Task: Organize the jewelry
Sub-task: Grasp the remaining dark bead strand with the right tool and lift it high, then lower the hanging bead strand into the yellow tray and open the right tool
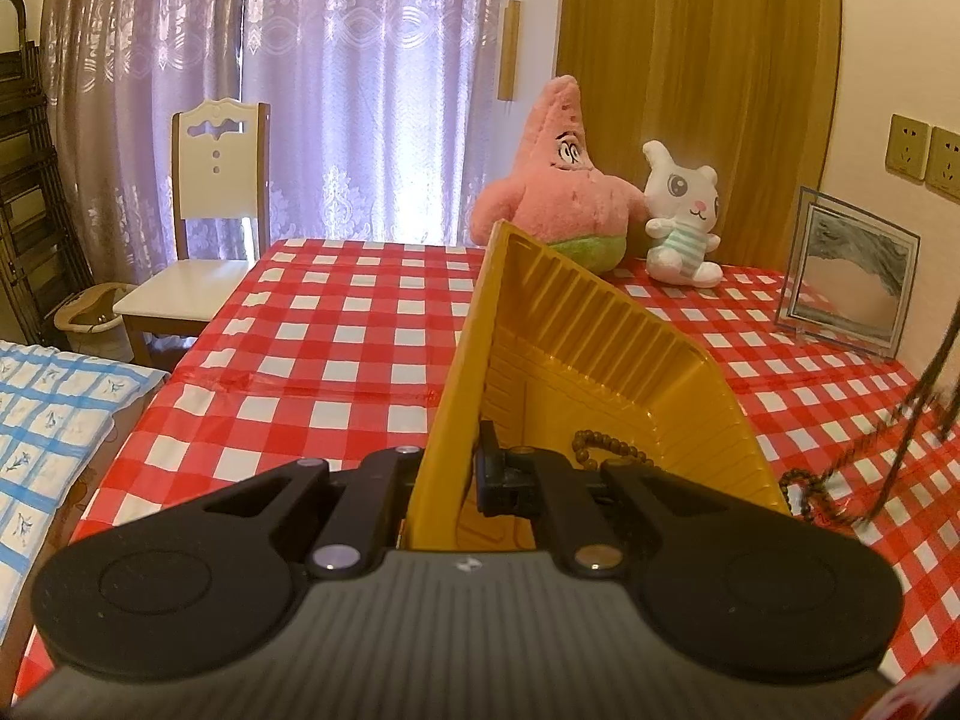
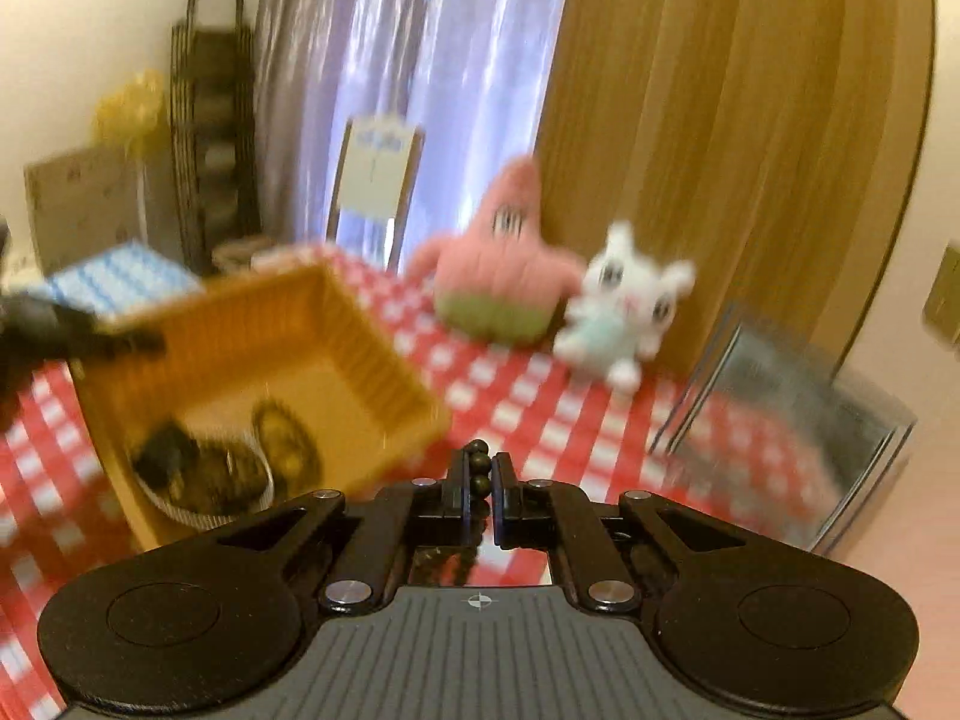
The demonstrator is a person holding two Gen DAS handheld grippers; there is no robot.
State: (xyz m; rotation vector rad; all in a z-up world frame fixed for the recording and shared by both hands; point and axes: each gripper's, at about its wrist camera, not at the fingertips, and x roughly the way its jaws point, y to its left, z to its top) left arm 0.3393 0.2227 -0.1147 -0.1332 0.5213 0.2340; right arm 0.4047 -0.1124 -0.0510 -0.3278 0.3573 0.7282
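Dark beads between right hand-held gripper pads

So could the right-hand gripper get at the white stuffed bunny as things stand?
Probably not yet. The path over the red checked tablecloth to the white stuffed bunny looks clear, but the right gripper is shut on a dark bead strand and would have to drop it first.

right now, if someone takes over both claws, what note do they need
Left claw: shut on the near wall of the yellow tray, tilting it on the checked tablecloth.
Right claw: shut on a dark bead strand, lifted clear of the tray.
Done: some bead jewelry already lies in the tray.
Left: drop the strand in the tray, then set it flat.
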